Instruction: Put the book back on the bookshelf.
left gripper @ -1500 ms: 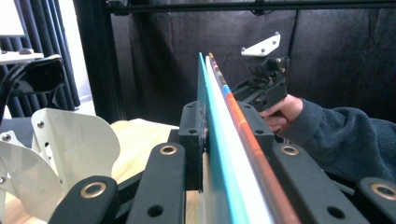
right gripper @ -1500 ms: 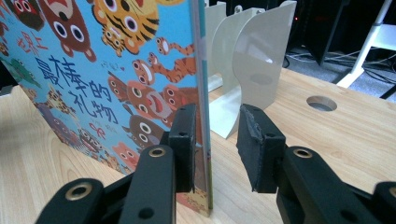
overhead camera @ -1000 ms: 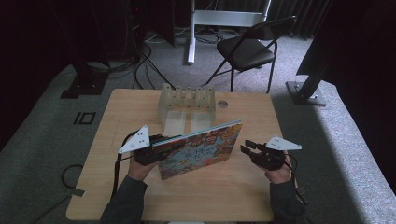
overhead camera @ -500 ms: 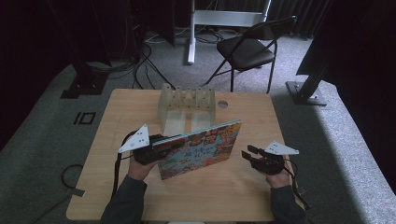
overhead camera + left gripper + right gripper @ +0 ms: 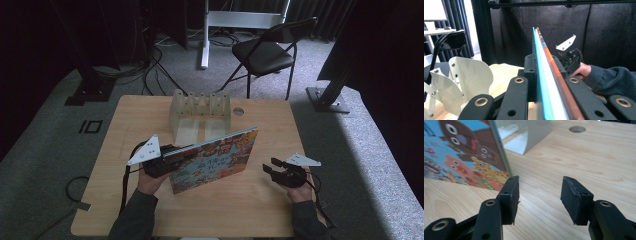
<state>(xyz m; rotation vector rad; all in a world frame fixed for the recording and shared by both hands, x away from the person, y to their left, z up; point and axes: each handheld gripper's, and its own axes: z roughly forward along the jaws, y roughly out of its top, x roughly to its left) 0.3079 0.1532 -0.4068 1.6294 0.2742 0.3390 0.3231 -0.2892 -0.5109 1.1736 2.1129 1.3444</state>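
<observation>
We see one book standing on edge at frame centre, clamped by our left gripper, our right gripper empty at lower right, its jaws just been opening, one white rack behind, one table.

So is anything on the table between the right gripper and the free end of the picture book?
Nothing visible. The right gripper sits low over bare table with its fingers apart and empty, just short of the picture book. The left gripper clamps the book's other end; the white rack stands behind it.
</observation>
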